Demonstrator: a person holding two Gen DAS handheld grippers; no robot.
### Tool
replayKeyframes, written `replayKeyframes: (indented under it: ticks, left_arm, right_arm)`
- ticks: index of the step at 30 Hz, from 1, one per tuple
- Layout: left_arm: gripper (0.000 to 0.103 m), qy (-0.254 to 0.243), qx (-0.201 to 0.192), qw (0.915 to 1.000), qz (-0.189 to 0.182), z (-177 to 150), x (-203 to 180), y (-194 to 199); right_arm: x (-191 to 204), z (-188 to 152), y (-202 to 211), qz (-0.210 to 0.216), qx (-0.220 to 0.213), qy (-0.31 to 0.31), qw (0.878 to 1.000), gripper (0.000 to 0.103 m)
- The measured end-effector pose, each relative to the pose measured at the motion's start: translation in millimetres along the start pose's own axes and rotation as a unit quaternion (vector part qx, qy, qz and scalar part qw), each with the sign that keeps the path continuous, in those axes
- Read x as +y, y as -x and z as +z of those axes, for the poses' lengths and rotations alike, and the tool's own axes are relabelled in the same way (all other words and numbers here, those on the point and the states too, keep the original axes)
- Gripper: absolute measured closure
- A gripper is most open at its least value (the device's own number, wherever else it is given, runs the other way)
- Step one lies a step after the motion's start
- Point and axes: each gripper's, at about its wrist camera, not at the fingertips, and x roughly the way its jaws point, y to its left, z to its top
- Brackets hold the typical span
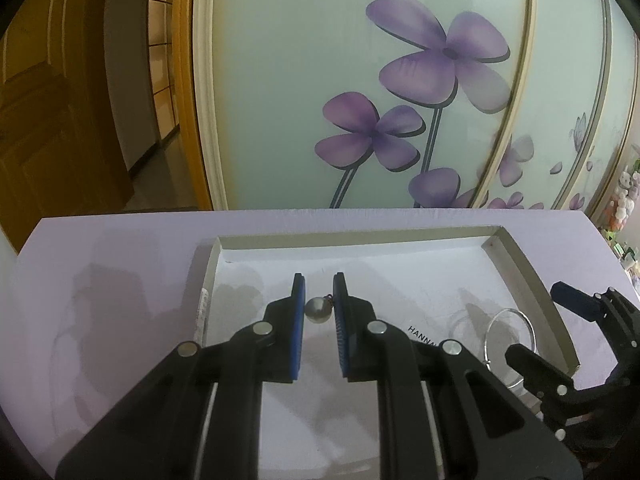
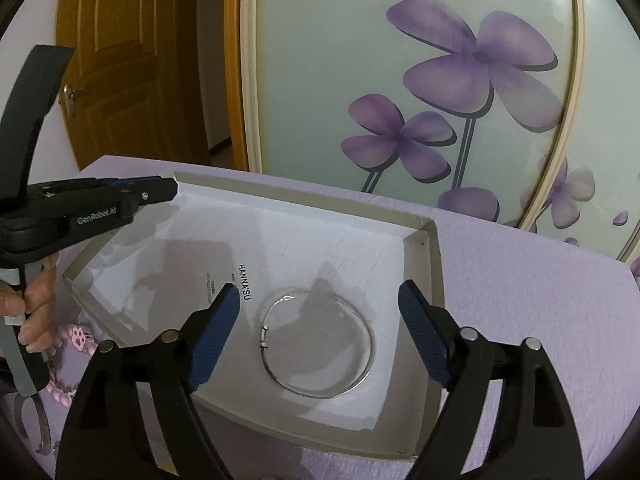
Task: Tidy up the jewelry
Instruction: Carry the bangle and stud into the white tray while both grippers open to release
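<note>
A shallow white cardboard box lies on a lilac-covered table. Inside it rests a thin silver bangle, which the left wrist view shows at the right. My right gripper hovers over the bangle with its jaws wide open, one blue pad on each side and neither touching it. My left gripper is over the box's left half, shut on a small silver ball pendant that sits between its blue pads near the tips. A small hook on top of the ball meets the right pad.
A pink beaded bracelet with a paw charm and a dark curved band lie on the cloth left of the box. A person's hand grips the left tool's handle. A flower-painted glass panel stands behind the table.
</note>
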Motion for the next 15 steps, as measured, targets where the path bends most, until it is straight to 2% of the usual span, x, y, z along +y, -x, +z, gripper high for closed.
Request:
replayKeyframes:
  ticks: [15]
  left_arm:
    - [0.088, -0.012, 0.013, 0.9997, -0.016, 0.8, -14.7, -17.0]
  right_arm:
    - [0.1, 0.4, 4.4, 0.007, -0.003, 0.001, 1.000, 0.020]
